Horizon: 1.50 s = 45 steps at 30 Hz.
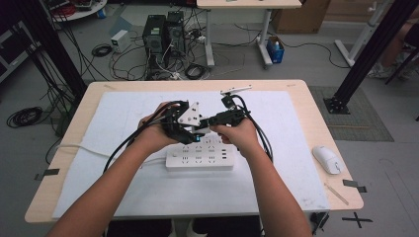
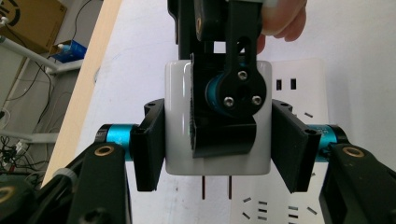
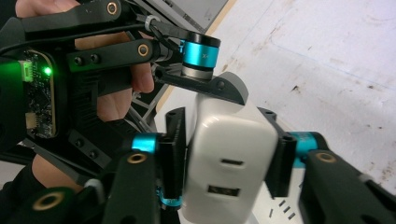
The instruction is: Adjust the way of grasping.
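Held in mid-air above the white-covered wooden surface [image 1: 276,113]: a white, rounded-cornered plastic charger block with two metal prongs [image 2: 217,154], gripped at once by both sets of tongs. Left tongs [image 2: 217,145] clenched on its two sides, prongs pointing down toward the white plastic multi-socket power strip [image 1: 200,157] lying flat just beneath. Right tongs [image 3: 229,156] pressing on the same block from the other direction, its port face toward that camera; jaws not released. Judged as roughly midway: block lifted and being passed or steadied between hands, not yet plugged. Left to do: aligning the prongs with a socket, pushing home, letting go.
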{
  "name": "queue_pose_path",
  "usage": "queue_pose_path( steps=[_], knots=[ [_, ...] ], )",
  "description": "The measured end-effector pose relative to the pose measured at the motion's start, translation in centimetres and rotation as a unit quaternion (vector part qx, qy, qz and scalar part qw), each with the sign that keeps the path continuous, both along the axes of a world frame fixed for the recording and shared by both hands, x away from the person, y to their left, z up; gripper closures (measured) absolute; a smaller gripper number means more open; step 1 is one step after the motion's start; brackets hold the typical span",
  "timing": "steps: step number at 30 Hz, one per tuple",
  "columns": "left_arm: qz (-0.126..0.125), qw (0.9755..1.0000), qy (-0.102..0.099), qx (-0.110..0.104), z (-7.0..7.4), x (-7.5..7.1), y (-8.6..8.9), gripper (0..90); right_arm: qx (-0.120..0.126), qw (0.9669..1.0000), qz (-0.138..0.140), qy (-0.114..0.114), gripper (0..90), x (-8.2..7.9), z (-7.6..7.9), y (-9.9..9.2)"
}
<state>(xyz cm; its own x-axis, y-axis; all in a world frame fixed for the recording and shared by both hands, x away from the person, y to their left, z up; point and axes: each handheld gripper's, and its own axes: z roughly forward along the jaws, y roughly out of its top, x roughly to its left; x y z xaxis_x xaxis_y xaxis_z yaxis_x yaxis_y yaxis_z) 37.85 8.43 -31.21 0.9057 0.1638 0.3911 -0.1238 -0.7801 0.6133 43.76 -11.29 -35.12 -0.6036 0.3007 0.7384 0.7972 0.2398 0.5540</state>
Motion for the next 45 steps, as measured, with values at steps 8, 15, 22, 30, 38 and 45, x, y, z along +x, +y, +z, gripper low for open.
queue_pose_path(
  steps=[8,15,22,30,38,45],
  knots=[
    [0.001,1.0,-0.004,0.003,-0.2,0.0,-0.2,39.1,0.007,0.9999,0.005,0.007,62.1,0.0,0.0,-0.1],
    [0.019,0.9998,0.0,-0.001,0.0,0.2,0.0,34.1,0.011,0.9999,0.0,0.005,62.3,0.1,0.1,-0.4],
    [0.051,0.9978,0.042,0.009,0.0,0.8,0.7,32.2,-0.002,0.9998,-0.017,-0.014,62.2,0.0,0.7,-1.1],
    [0.083,0.9933,0.08,0.006,0.3,1.7,2.4,21.1,-0.03,0.9977,-0.031,-0.052,62.3,-0.1,2.7,-2.4],
    [0.117,0.9869,0.109,0.019,0.5,2.8,4.7,15.1,-0.081,0.993,-0.035,-0.079,62.3,-0.1,4.2,-3.2],
    [0.151,0.9779,0.137,0.047,1.0,3.6,6.7,8.1,-0.123,0.9872,-0.032,-0.096,62.2,0.0,5.1,-3.5]
  ],
)
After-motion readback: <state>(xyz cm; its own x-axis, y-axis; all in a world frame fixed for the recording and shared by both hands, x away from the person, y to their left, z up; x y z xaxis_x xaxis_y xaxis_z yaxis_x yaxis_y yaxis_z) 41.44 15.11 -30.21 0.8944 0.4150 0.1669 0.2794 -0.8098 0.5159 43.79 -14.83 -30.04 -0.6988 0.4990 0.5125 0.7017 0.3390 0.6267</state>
